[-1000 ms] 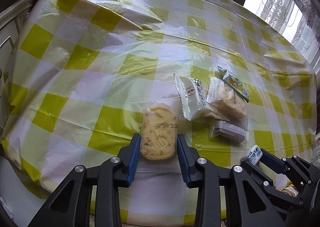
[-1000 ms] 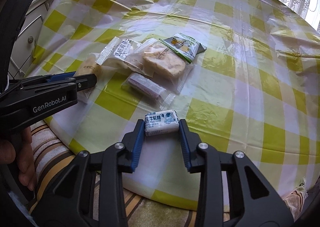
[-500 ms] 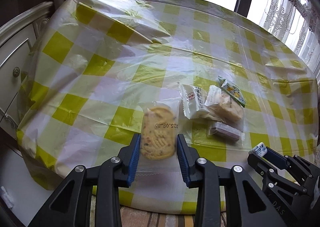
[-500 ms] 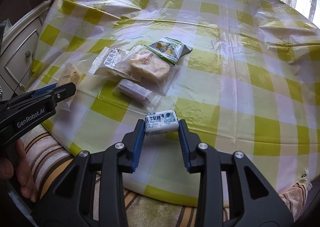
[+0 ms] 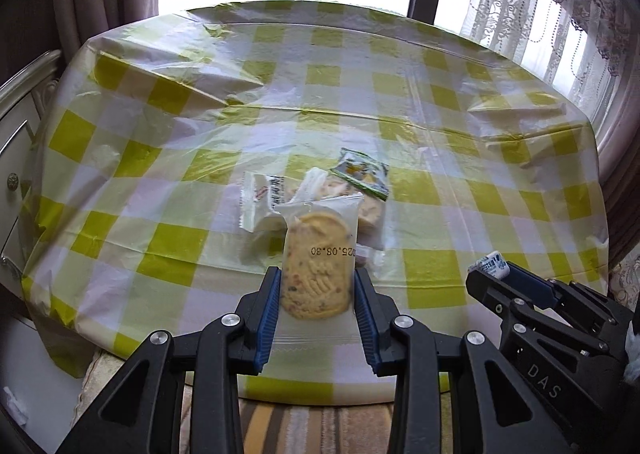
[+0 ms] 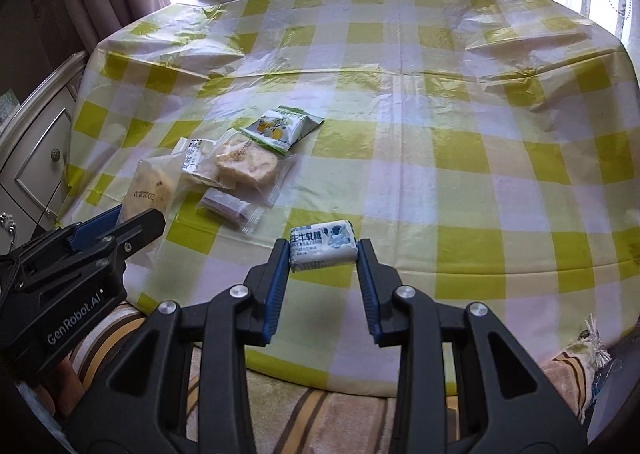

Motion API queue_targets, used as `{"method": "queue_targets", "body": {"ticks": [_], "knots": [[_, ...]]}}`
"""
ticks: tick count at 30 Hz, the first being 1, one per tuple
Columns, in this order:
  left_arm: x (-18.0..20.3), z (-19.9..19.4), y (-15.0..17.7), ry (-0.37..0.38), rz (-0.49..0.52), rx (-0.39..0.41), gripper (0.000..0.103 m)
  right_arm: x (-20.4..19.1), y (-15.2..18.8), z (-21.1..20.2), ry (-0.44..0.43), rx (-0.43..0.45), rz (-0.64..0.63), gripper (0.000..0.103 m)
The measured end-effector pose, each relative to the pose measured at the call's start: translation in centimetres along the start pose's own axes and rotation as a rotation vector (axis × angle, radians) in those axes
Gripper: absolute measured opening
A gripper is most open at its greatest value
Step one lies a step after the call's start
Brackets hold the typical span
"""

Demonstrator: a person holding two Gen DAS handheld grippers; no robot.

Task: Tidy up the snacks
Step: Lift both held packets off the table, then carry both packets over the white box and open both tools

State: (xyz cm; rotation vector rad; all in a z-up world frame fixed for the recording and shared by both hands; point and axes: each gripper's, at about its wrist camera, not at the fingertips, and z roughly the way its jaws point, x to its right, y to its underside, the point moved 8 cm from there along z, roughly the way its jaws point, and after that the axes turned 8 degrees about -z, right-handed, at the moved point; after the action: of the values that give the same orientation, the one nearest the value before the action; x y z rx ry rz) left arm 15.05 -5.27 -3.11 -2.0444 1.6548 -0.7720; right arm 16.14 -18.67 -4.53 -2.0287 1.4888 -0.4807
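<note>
Bright window light falls on a round table [image 5: 500, 157] under a yellow-and-white checked plastic cloth, with curtains behind it.

Between its blue pads the left gripper [image 5: 316, 294] clamps a clear-wrapped cookie [image 5: 316, 270], held upright above the near table edge, with a printed date across the wrapper. In the right wrist view the same gripper [image 6: 136, 221] enters from the lower left with the cookie [image 6: 150, 189] sticking out past its fingertips.

Pinched at the tips of the right gripper [image 6: 323, 250] is a small white-and-blue candy [image 6: 323, 246], also lifted off the cloth. The left wrist view shows that gripper [image 5: 490, 268] at lower right, the candy [image 5: 490, 264] at its tip.

Beyond the jaws, four snacks lie close together on the cloth, left of the table's middle in the right wrist view. Nearest is a small purple bar [image 6: 230, 207] in clear wrap. Just behind it is a pale cake [image 6: 248, 165] in a clear bag, overlapping a white packet [image 6: 194, 157] on its left. A green-and-white packet [image 6: 282, 127] lies at the far side, its edge over the cake's bag.

A white cabinet [image 6: 36, 157] with a metal knob stands left of the table. Striped fabric [image 6: 312, 410] shows below the near table edge.
</note>
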Motion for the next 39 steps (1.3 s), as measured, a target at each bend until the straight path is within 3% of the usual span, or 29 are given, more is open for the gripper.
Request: {"method": "queue_targets", "body": {"ticks": [10, 19, 32, 39], "knots": [[7.5, -0.5, 2.3, 0.128, 0.106, -0.032, 0.036, 6.9, 1.3, -4.0, 0.076, 0.047, 0.107, 0.038], [15.0, -1.4, 4.2, 0.269, 0.206, -0.077, 0.037, 13.7, 4.9, -8.1, 0.178, 0.059, 0.2, 0.038], [26.3, -3.4, 9.5, 0.46, 0.411, -0.158, 0.037, 27.6, 17.0, -13.3, 0.43, -0.054, 0.413, 0.038], [31.8, -4.5, 13.3, 0.539, 0.535, -0.21, 0.037, 32.0, 21.7, -15.9, 0.523, -0.085, 0.501, 0.038]]}}
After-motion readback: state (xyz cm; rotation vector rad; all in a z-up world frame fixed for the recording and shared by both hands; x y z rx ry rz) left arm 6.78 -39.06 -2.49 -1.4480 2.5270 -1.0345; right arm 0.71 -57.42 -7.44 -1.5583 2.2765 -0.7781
